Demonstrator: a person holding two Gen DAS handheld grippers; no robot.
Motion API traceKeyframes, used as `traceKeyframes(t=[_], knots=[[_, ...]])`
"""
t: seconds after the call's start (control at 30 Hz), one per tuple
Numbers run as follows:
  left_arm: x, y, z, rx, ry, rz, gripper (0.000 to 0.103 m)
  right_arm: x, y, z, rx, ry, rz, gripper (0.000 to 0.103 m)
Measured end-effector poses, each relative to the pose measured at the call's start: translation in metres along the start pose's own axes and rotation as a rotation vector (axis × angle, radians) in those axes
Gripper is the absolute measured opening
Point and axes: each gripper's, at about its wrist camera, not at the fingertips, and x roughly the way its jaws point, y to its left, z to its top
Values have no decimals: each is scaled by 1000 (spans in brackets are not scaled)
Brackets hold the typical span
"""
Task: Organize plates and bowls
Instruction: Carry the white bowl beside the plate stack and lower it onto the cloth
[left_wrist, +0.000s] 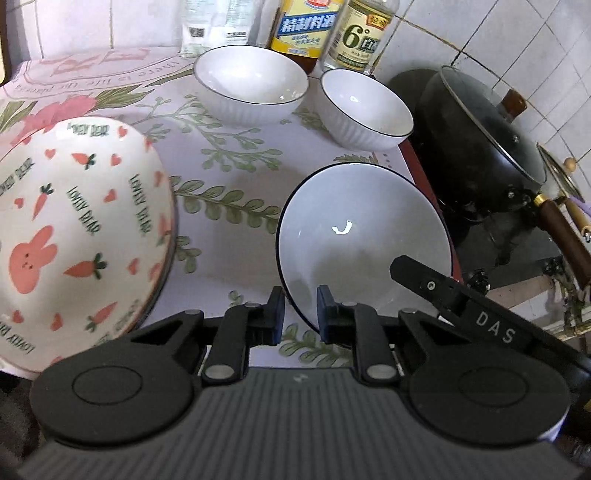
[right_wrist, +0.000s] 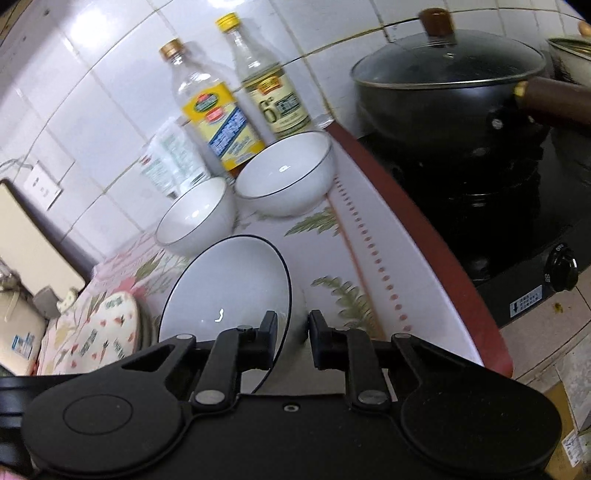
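A shallow white bowl with a dark rim (left_wrist: 362, 229) hangs tilted above the floral cloth. My left gripper (left_wrist: 301, 314) is shut on its near left rim. In the right wrist view the same bowl (right_wrist: 221, 291) has its right rim pinched in my right gripper (right_wrist: 291, 332), which is shut on it. One of the right gripper's fingers (left_wrist: 410, 269) reaches over the bowl's right side. A bowl with carrot and rabbit prints (left_wrist: 74, 240) shows its patterned outside at the left, also seen as the printed bowl (right_wrist: 110, 328). Two deeper white bowls (left_wrist: 251, 85) (left_wrist: 365, 107) stand upright at the back.
Two bottles (left_wrist: 306, 29) (left_wrist: 362, 37) and a white bag (left_wrist: 207, 29) line the tiled wall. A black wok with a glass lid (right_wrist: 443, 81) sits on the stove (right_wrist: 535, 258) to the right of the cloth's red edge (right_wrist: 424, 236). An appliance (right_wrist: 18, 332) stands far left.
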Motion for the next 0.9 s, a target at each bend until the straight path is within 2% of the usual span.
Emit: traceKeyframes(t=[0.27, 0.43, 0.67, 0.9], knots=[[-12, 17, -8, -41, -10, 13, 17, 3, 24, -3, -123, 41, 23, 23], [-6, 19, -13, -71, -15, 64, 16, 19, 39, 3, -223, 86, 14, 23], [4, 29, -17, -131, -6, 70, 17, 38, 38, 3, -252, 126, 38, 22], [3, 27, -13, -130, -12, 66, 19, 48, 27, 5, -234, 130, 72, 22]])
